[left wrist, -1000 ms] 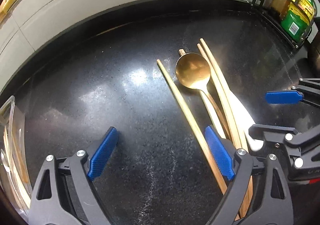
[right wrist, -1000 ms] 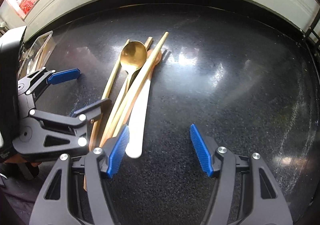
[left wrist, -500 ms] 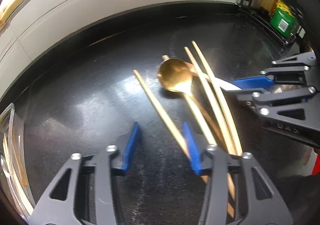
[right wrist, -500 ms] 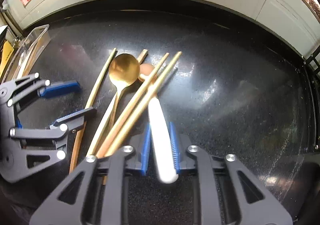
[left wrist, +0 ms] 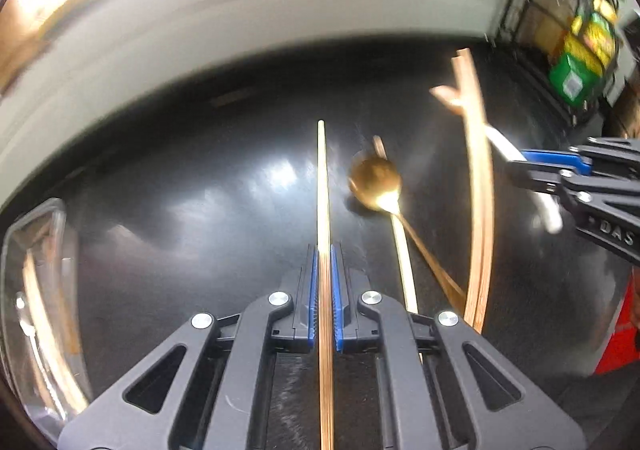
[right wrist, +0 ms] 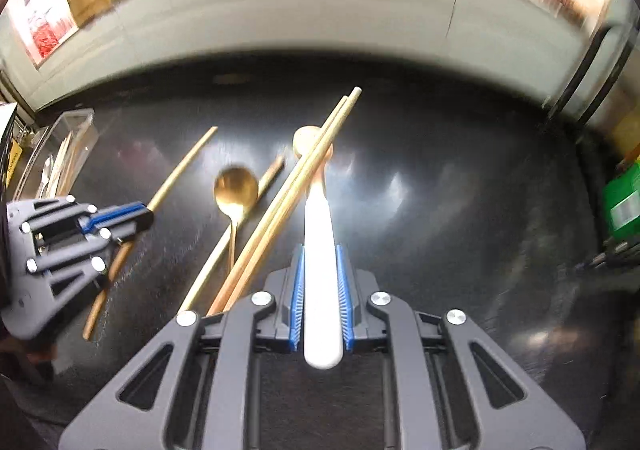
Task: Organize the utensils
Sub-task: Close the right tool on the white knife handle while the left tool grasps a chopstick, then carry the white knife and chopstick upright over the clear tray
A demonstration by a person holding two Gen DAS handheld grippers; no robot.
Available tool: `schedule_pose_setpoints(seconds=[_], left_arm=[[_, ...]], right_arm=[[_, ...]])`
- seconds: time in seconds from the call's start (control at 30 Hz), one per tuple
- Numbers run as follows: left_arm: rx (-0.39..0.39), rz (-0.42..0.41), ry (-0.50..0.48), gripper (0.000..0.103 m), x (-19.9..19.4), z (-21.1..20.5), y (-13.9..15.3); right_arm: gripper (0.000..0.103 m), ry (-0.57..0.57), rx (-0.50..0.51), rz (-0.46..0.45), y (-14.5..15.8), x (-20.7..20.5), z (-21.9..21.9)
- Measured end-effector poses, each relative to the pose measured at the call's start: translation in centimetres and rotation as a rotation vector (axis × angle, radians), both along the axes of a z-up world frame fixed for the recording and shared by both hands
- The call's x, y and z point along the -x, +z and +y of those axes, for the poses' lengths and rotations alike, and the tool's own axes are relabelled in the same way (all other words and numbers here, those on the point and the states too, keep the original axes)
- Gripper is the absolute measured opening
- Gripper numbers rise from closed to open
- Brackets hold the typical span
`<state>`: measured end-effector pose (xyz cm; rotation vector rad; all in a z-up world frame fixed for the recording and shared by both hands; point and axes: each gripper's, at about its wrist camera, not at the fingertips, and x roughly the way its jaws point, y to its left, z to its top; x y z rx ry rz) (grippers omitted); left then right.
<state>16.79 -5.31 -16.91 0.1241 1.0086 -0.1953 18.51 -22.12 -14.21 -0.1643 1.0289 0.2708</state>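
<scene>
My left gripper (left wrist: 325, 262) is shut on a single gold chopstick (left wrist: 321, 177), which points straight ahead above the black counter (left wrist: 200, 209). My right gripper (right wrist: 322, 250) holds the white handle of a spoon (right wrist: 320, 234) between its blue pads, which press on it as the jaws are still closing. A pair of wooden chopsticks (right wrist: 288, 201) leans across that spoon near its bowl. A gold spoon (right wrist: 236, 187) lies on the counter to their left. The left gripper (right wrist: 132, 215) shows at the left of the right wrist view, the right gripper (left wrist: 552, 165) at the right of the left wrist view.
A clear container (left wrist: 36, 290) with several utensils in it stands at the counter's left end. A wire rack with a green package (left wrist: 576, 65) stands at the right end. A pale wall (right wrist: 320, 9) runs along the back.
Both grippers went from open to shut, the left on the gold chopstick, the right on the white spoon handle. Both have risen with their utensils, and the chopstick pair has tilted up.
</scene>
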Motion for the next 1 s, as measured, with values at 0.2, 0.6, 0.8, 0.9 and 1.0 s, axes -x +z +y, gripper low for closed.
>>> schedule_pose_setpoints(seconds=[0.2,0.6,0.8,0.9,1.0], left_arm=[[0.021,-0.123,0.067,0.006,2.4,1.2,4.8],[0.019,-0.168,0.158,0.006,6.8,3.6,7.3],[0.032,-0.195,0.201,0.006,7.9,4.7,8.4],[0.041,-0.187,0.22,0.006,8.1,5.0,8.3],[0.034,-0.186,0.23,0.006,8.3,5.2,8.3]], right_arm=[[0.016,0.024,0.063,-0.147,4.4,2.2,0.2],[0.016,-0.01,0.276,-0.049,-2.8,-1.2,-2.8],[0.016,0.191,0.438,-0.243,1.4,1.0,0.1],[0.016,0.24,0.584,-0.248,-0.1,0.5,0.9],[0.016,0.114,0.556,-0.195,-0.7,-1.1,-1.6]])
